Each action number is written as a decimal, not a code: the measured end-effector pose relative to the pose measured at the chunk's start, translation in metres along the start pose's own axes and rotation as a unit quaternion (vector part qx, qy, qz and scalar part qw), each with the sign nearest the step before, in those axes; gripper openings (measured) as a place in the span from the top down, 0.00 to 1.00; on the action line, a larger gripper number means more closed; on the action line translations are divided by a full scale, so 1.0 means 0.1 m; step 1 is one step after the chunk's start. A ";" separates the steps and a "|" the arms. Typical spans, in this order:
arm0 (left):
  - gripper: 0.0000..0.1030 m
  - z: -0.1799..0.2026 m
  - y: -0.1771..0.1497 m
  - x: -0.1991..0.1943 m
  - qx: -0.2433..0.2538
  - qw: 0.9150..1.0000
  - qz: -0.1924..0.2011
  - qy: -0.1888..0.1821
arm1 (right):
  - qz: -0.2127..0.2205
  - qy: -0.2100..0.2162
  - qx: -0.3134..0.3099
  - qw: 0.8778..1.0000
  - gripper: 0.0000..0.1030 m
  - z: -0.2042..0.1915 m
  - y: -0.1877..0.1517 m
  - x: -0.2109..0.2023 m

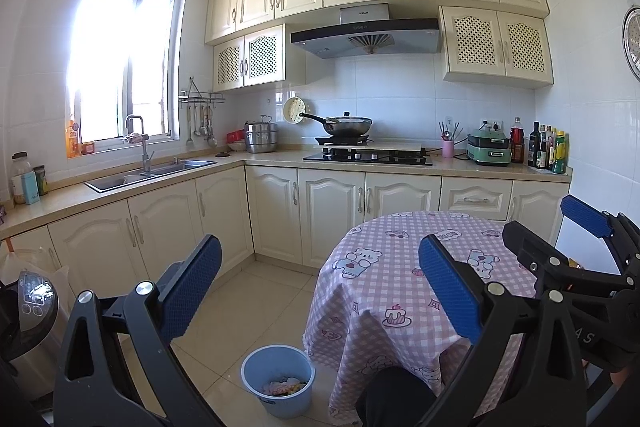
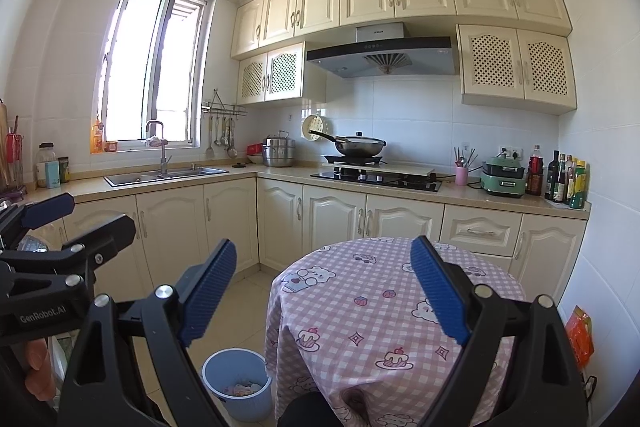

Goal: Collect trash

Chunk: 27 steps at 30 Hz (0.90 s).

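A light blue bin (image 1: 278, 381) stands on the tiled floor left of the round table (image 1: 400, 267), with crumpled wrappers (image 1: 286, 385) in its bottom. My left gripper (image 1: 320, 245) hovers open above the table's near edge, nothing between its blue pads. The right gripper (image 1: 536, 215) shows at the right edge, also open. In the right wrist view the right gripper (image 2: 323, 247) is spread wide over the pink checked tablecloth (image 2: 360, 307) and holds nothing. The bin (image 2: 238, 383) sits low left there, and the left gripper (image 2: 103, 211) is at the far left.
Cream cabinets and an L-shaped counter (image 1: 264, 157) carry a sink (image 1: 152, 173), a hob with a wok (image 1: 346, 127) and bottles (image 1: 548, 151). A cooker (image 1: 32, 299) stands low left. An orange packet (image 2: 580, 335) hangs by the right wall. A dark knee (image 1: 394, 395) is below the table.
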<state>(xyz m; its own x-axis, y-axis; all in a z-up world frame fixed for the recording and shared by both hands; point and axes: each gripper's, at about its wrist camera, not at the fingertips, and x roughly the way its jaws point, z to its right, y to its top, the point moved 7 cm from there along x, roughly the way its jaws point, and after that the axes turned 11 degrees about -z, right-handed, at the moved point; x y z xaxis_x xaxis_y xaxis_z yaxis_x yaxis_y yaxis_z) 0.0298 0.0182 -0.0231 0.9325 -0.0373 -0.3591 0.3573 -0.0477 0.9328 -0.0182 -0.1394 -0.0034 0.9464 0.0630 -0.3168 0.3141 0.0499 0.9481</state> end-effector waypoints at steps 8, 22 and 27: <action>0.07 -0.02 -0.04 0.05 -0.001 1.000 -0.007 0.001 | -0.005 0.002 -0.001 1.000 0.16 0.05 -0.03 0.07; 0.07 -0.11 -0.10 0.31 -0.007 0.999 -0.030 0.013 | -0.023 0.007 -0.007 1.000 0.15 0.04 -0.06 0.40; 0.07 -0.21 -0.15 0.49 -0.022 0.998 -0.048 0.016 | -0.038 0.007 -0.010 0.999 0.15 0.03 -0.09 0.61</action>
<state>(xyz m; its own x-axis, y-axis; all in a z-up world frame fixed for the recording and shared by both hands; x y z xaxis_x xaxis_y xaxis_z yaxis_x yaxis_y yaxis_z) 0.0716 0.0381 -0.0540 0.8950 -0.0020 -0.4461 0.4461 -0.0049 0.8950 0.0371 -0.1394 -0.0307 0.9188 0.0726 -0.3879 0.3827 0.0759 0.9207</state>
